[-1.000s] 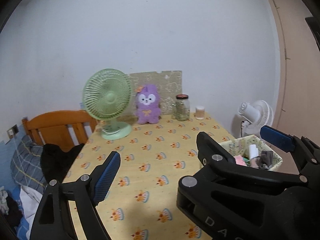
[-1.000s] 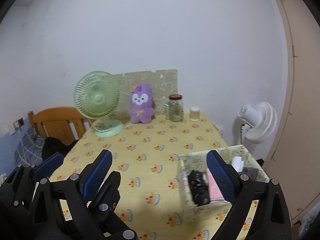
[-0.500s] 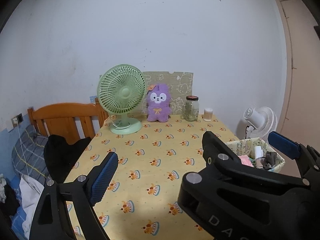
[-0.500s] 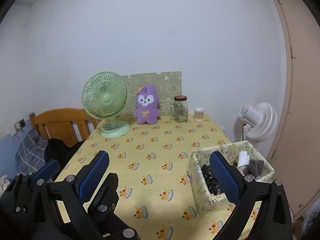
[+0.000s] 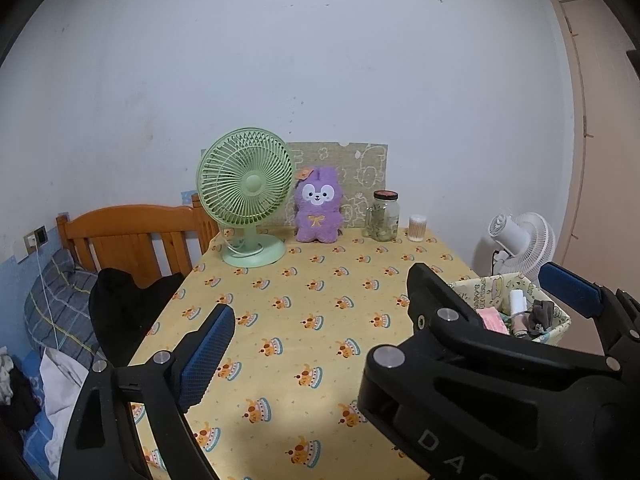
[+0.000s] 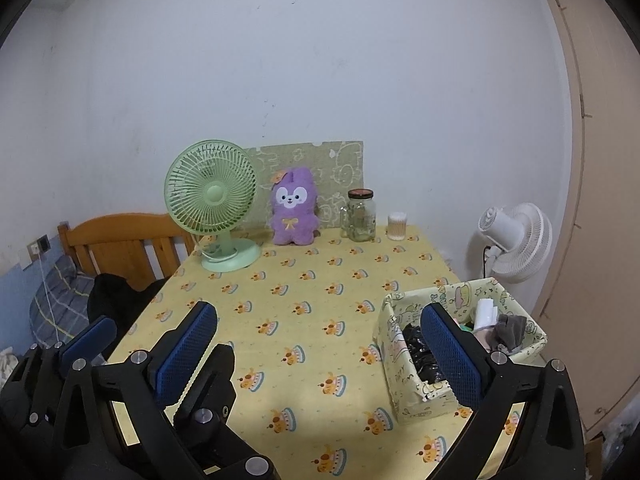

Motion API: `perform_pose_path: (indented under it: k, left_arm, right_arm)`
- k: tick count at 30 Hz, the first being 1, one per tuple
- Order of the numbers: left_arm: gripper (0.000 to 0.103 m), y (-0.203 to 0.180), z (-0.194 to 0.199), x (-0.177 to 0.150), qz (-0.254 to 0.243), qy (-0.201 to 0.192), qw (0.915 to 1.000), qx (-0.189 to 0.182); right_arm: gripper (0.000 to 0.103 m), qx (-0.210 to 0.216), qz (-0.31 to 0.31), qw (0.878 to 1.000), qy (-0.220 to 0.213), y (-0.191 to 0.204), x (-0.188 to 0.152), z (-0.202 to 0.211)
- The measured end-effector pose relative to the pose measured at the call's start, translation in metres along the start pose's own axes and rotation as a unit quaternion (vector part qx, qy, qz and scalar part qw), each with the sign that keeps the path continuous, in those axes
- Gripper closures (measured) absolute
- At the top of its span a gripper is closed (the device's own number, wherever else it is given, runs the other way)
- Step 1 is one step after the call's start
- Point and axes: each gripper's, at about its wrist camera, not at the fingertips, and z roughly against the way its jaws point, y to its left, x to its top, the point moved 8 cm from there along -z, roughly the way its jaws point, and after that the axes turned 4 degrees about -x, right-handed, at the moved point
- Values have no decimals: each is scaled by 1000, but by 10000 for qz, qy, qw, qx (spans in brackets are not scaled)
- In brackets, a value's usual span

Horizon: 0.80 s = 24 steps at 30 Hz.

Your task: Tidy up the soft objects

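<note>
A patterned fabric box (image 6: 404,364) stands at the table's right edge and holds several soft items: black cloth (image 6: 420,350), a pink piece (image 5: 494,319), a grey sock (image 6: 510,330). It also shows in the left wrist view (image 5: 560,322). A purple plush toy (image 6: 293,209) sits at the back of the table by the wall, also in the left wrist view (image 5: 319,206). My right gripper (image 6: 316,350) is open and empty, above the table's near part. My left gripper (image 5: 386,322) is open and empty, left of the right one.
A green desk fan (image 6: 214,202), a glass jar (image 6: 360,215) and a small cotton-swab cup (image 6: 397,226) stand along the back. A white fan (image 6: 514,242) stands on the floor at right. A wooden bed headboard (image 6: 120,244) and black clothing (image 6: 116,300) lie left.
Both grippers have drawn back and tilted up, so the table and box sit lower and farther in view. Both stay open and empty.
</note>
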Motion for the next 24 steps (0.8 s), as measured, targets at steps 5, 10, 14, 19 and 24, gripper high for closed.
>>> perform_pose_path:
  k: [5, 10, 14, 19, 24]
  left_arm:
    - [10, 2, 1, 0, 18, -14, 10000, -2]
    - [10, 3, 2, 0, 34, -13, 10000, -11]
    - [10, 4, 3, 0, 89, -8, 9999, -64]
    - [10, 5, 4, 0, 86, -19, 10000, -37]
    - [8, 6, 5, 0, 83, -16, 10000, -19]
  right_arm:
    - [0, 2, 32, 10000, -17, 2, 1, 0]
    - [0, 10, 41, 10000, -38, 4, 3, 3]
    - [0, 20, 36, 10000, -75, 3, 3, 5]
    - [0, 32, 32, 10000, -72, 3, 3, 6]
    - [0, 26, 29, 10000, -66, 3, 3, 6]
